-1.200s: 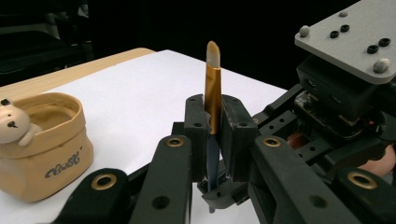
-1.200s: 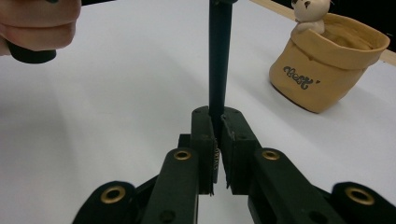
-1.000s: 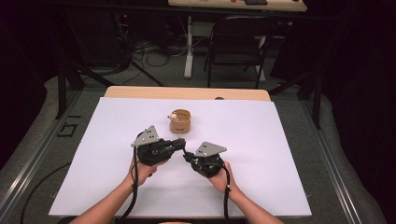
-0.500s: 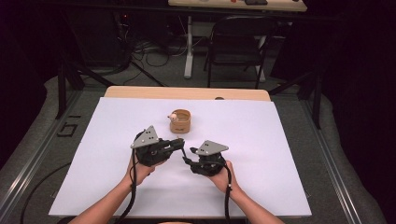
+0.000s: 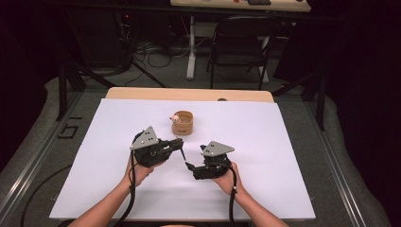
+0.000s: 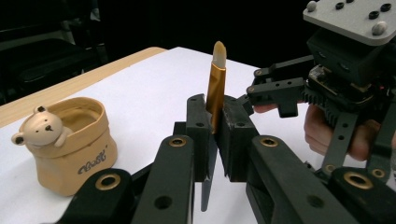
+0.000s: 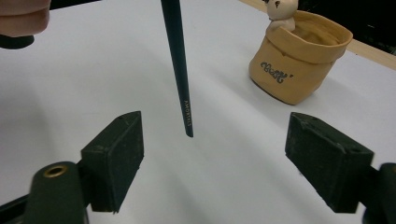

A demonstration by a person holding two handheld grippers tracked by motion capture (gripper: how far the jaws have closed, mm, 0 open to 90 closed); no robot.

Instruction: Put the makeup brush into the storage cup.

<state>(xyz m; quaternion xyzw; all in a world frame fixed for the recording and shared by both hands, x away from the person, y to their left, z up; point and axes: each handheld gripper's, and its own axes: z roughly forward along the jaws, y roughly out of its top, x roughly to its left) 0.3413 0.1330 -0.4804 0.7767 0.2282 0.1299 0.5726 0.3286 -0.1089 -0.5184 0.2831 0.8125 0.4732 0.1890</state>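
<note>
Left gripper (image 5: 176, 144) clenched on brush (image 6: 216, 84), gold ferrule between pads, dark handle hanging toward right gripper (image 5: 190, 167). Right gripper released, jaws just been opening, handle tip between them, untouched. Bear pot (image 5: 182, 122) on white bench (image 5: 283, 142), just beyond both grippers.

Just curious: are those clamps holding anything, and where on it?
The left gripper holds a small brush by its gold ferrule; the right gripper holds nothing.

A dark room; grey floor (image 5: 236, 75) strewn with cables (image 5: 142, 56); a black folding chair (image 5: 239, 45) behind the table (image 5: 189, 93).
</note>
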